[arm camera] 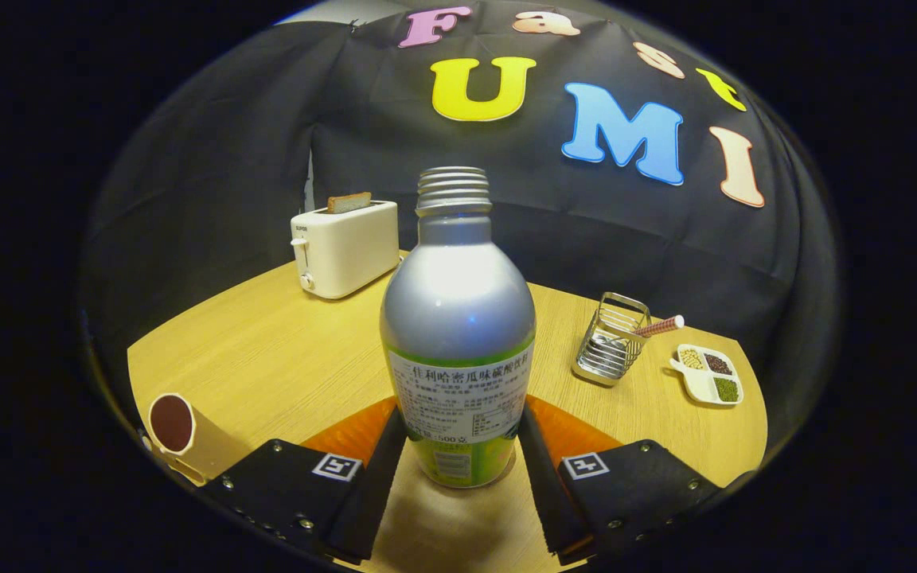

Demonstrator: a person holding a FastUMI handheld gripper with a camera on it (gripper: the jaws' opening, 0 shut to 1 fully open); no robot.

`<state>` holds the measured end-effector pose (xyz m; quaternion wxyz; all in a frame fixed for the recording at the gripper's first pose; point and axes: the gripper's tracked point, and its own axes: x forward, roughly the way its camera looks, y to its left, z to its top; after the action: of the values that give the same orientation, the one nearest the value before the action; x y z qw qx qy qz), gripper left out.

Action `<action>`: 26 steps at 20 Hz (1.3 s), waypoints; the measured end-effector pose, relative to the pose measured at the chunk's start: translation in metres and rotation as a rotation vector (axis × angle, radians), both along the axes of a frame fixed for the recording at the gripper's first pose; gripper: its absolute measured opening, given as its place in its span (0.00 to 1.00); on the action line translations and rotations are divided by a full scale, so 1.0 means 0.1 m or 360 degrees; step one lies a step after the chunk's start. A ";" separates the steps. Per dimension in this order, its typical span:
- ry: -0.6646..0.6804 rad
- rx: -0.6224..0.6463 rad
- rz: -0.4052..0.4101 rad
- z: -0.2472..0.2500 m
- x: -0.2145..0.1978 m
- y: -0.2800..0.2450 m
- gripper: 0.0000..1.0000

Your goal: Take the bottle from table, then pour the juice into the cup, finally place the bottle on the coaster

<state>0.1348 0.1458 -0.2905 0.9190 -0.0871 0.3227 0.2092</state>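
The bottle (457, 334) stands upright on the wooden table (283, 350), its cap off and its threaded neck bare, silver above and green below with a white label. It stands between the two fingers of the gripper (458, 458), down near its base. The fingers are spread about as wide as the bottle and lie close along both its sides; whether they press on it cannot be told. To the near left, beside the left finger, stands a cup (176, 426) with dark liquid in it. Far left is a white toaster (345, 247) with a slice of bread in its slot. To the right stand a wire rack (610, 342) holding a striped straw (660, 325), and beyond it a small divided dish (709, 374) of beans.
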 end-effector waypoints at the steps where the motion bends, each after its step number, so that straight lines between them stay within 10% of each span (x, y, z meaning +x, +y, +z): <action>1: 0.0004 0.0010 -0.0009 -0.04 0.03 0.00 0.77; 26: -0.0045 0.0064 -0.0125 -0.48 0.15 -0.12 0.86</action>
<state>0.1496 0.1334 -0.3390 0.9325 -0.0588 0.3087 0.1781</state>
